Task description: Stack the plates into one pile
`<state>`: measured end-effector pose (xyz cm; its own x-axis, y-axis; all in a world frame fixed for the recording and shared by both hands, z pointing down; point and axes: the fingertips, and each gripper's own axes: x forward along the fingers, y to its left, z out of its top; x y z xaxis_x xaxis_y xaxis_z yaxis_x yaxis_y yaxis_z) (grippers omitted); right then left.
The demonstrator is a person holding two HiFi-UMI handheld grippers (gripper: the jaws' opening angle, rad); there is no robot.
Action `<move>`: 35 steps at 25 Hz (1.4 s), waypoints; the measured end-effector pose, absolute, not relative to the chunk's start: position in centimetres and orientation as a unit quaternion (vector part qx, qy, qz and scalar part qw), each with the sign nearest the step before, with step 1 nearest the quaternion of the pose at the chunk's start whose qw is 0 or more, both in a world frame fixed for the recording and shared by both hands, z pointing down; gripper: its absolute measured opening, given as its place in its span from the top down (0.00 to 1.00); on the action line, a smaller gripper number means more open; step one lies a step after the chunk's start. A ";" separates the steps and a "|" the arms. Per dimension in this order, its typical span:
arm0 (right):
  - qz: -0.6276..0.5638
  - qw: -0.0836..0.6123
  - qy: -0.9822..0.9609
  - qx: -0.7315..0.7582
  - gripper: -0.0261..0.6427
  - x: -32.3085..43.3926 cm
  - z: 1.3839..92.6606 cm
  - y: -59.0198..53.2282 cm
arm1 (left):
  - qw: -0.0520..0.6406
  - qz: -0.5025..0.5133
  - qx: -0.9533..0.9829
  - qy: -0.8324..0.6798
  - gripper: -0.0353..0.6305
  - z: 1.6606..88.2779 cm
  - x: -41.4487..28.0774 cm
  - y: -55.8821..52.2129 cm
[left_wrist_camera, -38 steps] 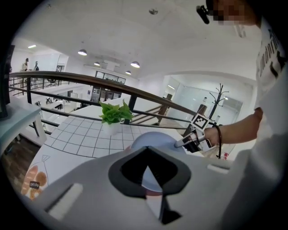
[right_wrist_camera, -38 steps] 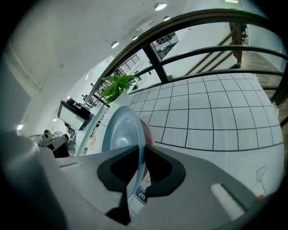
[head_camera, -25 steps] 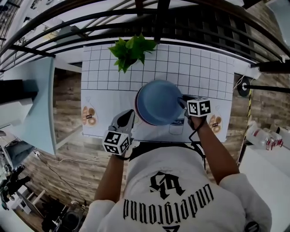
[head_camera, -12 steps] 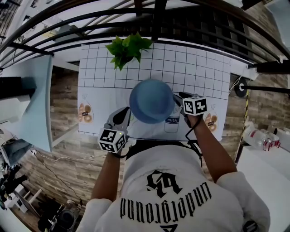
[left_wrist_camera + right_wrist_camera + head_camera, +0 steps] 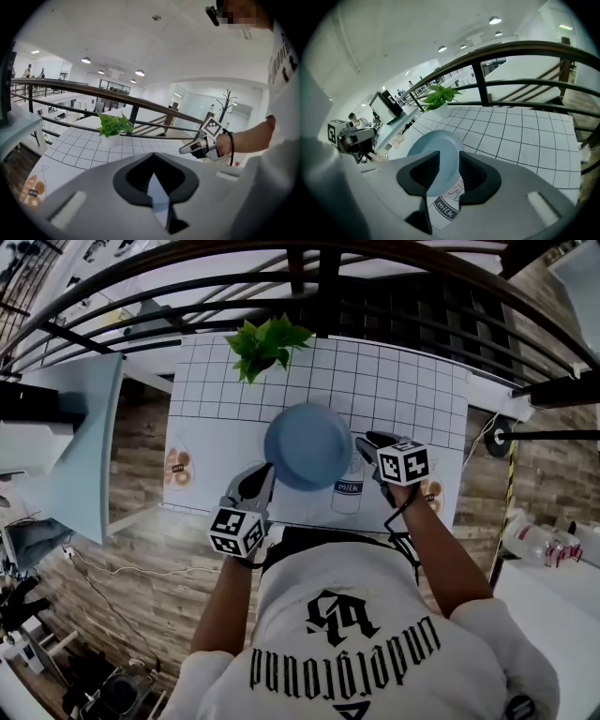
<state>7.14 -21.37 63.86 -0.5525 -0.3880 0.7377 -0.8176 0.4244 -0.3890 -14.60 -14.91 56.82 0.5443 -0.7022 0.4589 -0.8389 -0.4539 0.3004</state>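
The blue plate pile [image 5: 307,446] sits between both claws, just left of the wide-open, empty right claw [image 5: 364,444]; the left claw [image 5: 263,474] is closed.

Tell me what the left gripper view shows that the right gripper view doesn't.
Left only: the right gripper seen from outside, and a coat stand behind it. Right only: the plates and the milk print, showing between that gripper's jaws, which have just been opening and grip nothing. Both: the plant, railing and gridded table.
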 end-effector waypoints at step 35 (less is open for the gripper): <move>0.232 0.166 -0.904 0.319 0.96 8.0 44.3 -18.0 | 0.108 0.071 0.854 -0.505 0.87 39.9 -9.4 -10.6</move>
<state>7.99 -18.05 44.30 -0.7413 -0.5001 0.4477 -0.6538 0.6888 -0.3131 -9.41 -10.65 39.91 0.4804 -0.8463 0.2301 -0.8770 -0.4672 0.1126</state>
